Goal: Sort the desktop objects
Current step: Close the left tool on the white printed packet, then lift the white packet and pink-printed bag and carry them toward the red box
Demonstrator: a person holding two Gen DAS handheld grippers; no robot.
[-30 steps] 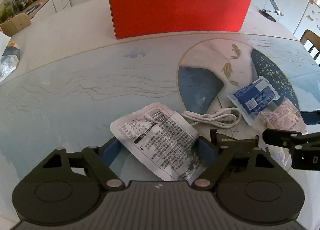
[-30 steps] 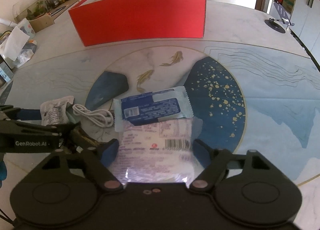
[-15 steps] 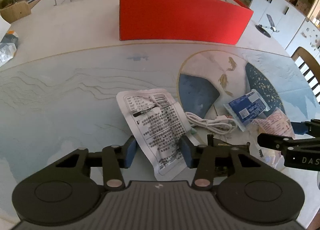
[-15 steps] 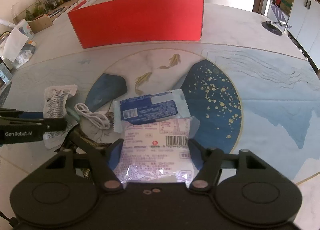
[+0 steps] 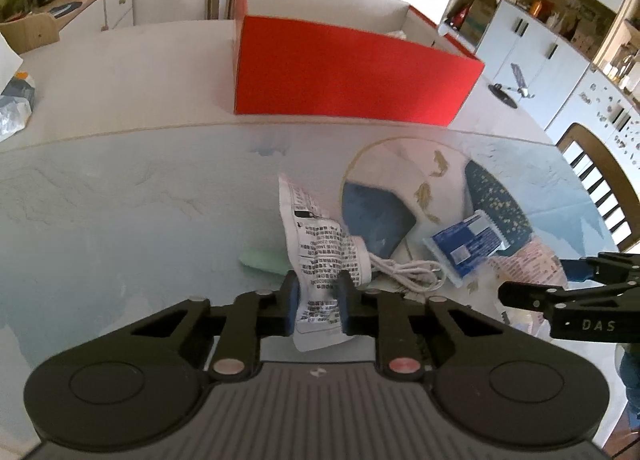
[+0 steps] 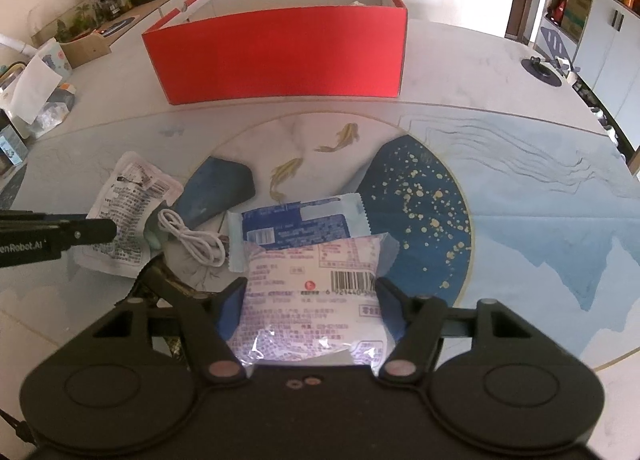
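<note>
My left gripper [image 5: 319,300] is shut on a white printed packet [image 5: 320,248] and holds it lifted off the table; the packet also shows in the right wrist view [image 6: 128,204]. My right gripper [image 6: 310,306] stands open around a pink-white snack packet [image 6: 312,288], a finger on each side. A blue packet [image 6: 292,224] lies just beyond it, partly under it. A white coiled cable [image 6: 192,236] lies between the packets. A pale green flat item [image 5: 264,260] lies where the white packet was. The open red box [image 6: 280,56] stands at the far side.
The round table has a painted blue and fish pattern [image 6: 420,196]. A phone stand [image 6: 546,70] is at the far right. Tissue packs [image 6: 44,100] and a cardboard box sit at the far left. Chairs [image 5: 600,168] stand beyond the table edge.
My left gripper closed on the white packet and lifted it, uncovering a green item. My right gripper narrowed around the pink-white packet and moved slightly toward it.
</note>
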